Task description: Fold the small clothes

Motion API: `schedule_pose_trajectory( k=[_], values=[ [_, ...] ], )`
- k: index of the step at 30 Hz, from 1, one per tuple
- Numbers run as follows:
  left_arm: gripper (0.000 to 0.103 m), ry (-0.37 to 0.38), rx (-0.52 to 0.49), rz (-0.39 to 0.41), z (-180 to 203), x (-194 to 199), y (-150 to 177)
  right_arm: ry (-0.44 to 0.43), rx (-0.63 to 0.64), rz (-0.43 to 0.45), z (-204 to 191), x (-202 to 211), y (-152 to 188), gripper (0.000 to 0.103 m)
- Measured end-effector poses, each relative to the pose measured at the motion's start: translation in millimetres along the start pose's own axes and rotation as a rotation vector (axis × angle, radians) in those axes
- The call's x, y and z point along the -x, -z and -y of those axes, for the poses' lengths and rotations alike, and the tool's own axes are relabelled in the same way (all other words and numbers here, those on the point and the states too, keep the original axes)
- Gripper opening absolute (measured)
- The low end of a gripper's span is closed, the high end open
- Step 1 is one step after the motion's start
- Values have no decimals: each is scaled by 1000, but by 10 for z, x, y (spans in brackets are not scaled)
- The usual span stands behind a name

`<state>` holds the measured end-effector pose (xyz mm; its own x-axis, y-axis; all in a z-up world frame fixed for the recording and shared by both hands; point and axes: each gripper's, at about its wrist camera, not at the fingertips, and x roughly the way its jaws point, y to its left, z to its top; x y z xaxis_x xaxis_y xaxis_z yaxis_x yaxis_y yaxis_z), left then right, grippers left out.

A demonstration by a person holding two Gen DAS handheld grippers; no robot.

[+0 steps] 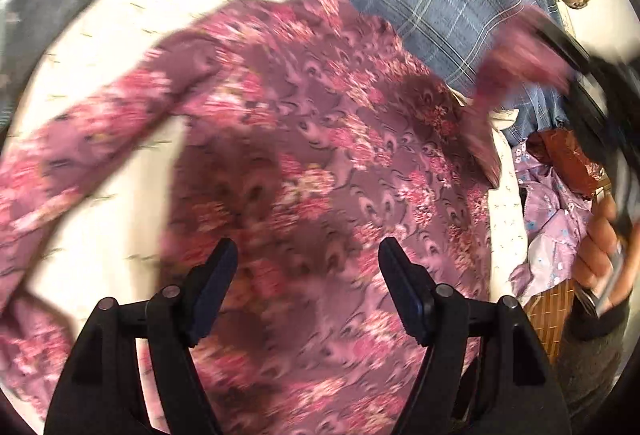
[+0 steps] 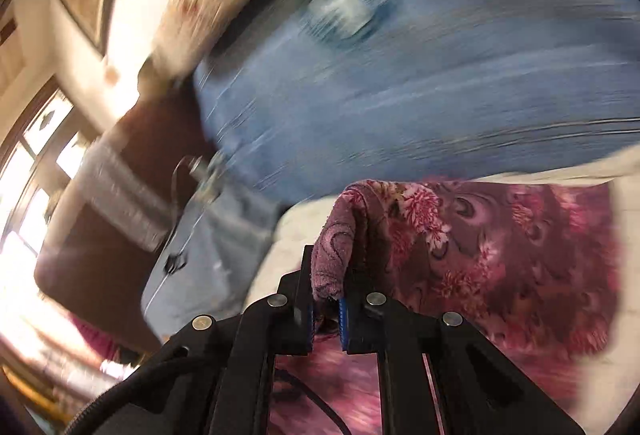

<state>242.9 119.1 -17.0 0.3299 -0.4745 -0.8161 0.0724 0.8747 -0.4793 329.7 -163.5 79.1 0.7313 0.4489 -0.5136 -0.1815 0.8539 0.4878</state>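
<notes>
R claw (image 2: 326, 275) clamps floral garment (image 1: 320, 155); L claw (image 1: 308, 255) open above.

The left wrist view looks steeply down, close above a mauve floral-print garment (image 1: 320, 139) spread on a cream cushion (image 1: 120, 35). The right wrist view sits low and tilted, facing across the same garment (image 2: 500, 255) toward a blue checked bedsheet (image 2: 440, 75); both views share it.

Right tongs (image 2: 326, 299) pinch a fold of floral garment (image 2: 500, 247); blurred blue cloth (image 2: 400, 75), probably bedding, beyond.
</notes>
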Motion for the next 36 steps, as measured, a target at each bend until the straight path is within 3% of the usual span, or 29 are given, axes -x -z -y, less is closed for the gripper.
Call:
schedule_pose_trajectory(
  k=[3, 6, 8, 10, 12, 14, 16, 20, 24, 26, 28, 30, 31, 32, 34, 36],
  values=[
    [73, 15, -1, 11, -103, 110, 86, -63, -5, -115, -141, -938, 87, 15],
    [73, -4, 3, 26, -198, 188, 156, -28, -75, -249, -19, -1739, 233, 41],
    [73, -21, 3, 35, -238, 232, 167, 45, -111, -344, 95, -2180, 367, 41],
    [73, -20, 2, 40, -243, 262, 152, 55, -84, -369, 52, -2336, 256, 41],
    [73, -37, -3, 48, -208, 271, 106, -33, -68, -312, -4, -2049, 120, 41],
    [73, -32, -4, 50, -128, 230, 16, -91, -68, -226, 12, -1606, 95, 50],
    [73, -23, 3, 42, -9, 123, -114, -56, -101, -128, 227, -1095, 142, 67],
    [73, -40, 39, 22, 194, -217, -411, 11, -250, -29, 895, -360, 448, 67],
    [73, -104, 106, -3, 243, -586, -652, -24, -511, 4, 1536, 11, 937, 67],
    [73, -163, 123, 15, 257, -686, -755, -49, -628, 22, 1785, 122, 1137, 63],
    [73, -212, 130, 36, 282, -708, -835, -56, -714, 119, 2001, 319, 1213, 41],
    [73, -226, 144, 41, 288, -698, -899, -79, -766, 216, 2136, 372, 1194, 26],
    [73, -235, 145, 43, 299, -680, -923, -107, -767, 224, 2197, 363, 1138, 6],
    [73, -233, 145, 52, 308, -656, -934, -116, -746, 215, 2225, 379, 1056, 6],
    [73, -247, 141, 61, 305, -666, -937, -112, -683, 292, 2191, 606, 961, 5],
    [73, -265, 148, 35, 250, -800, -929, -13, -619, 324, 2204, 793, 931, 5]
  ],
)
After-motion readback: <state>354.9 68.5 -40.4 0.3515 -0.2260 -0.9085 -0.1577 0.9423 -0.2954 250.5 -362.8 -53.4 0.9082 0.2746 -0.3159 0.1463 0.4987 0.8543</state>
